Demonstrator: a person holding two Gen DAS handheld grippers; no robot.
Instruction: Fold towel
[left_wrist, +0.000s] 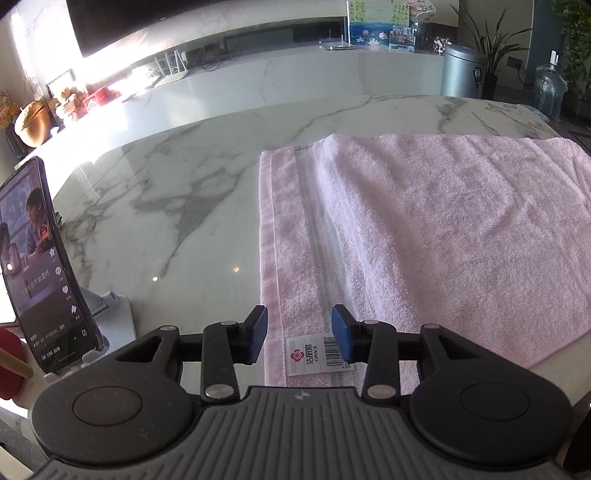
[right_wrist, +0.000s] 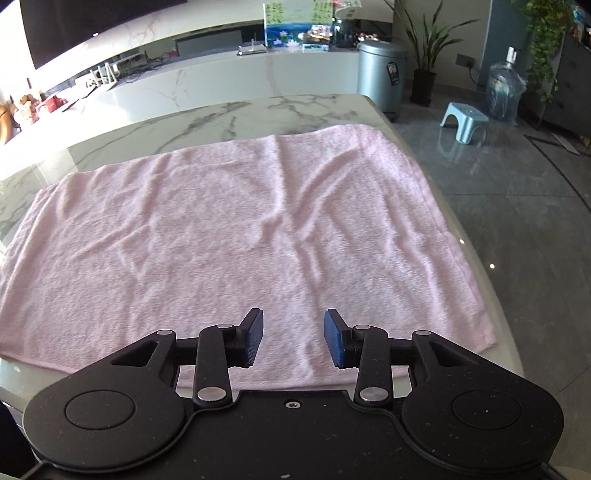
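A pink towel (left_wrist: 424, 229) lies flat on the marble table (left_wrist: 177, 192), folded over so an upper layer ends short of the hemmed left edge. A white label (left_wrist: 314, 352) is on its near left corner. My left gripper (left_wrist: 299, 334) is open above that near left corner, with the hem and label between its blue pads, holding nothing. In the right wrist view the towel (right_wrist: 236, 236) spreads wide with soft wrinkles, its right edge along the table's right side. My right gripper (right_wrist: 293, 338) is open and empty above the towel's near edge.
A phone on a stand (left_wrist: 44, 273) plays video at the table's left front. A red object with a wooden stick (left_wrist: 11, 365) is beside it. The table's right edge (right_wrist: 491, 280) drops to a tiled floor with a bin (right_wrist: 382, 74), stool (right_wrist: 463, 122) and water jug (right_wrist: 504, 92).
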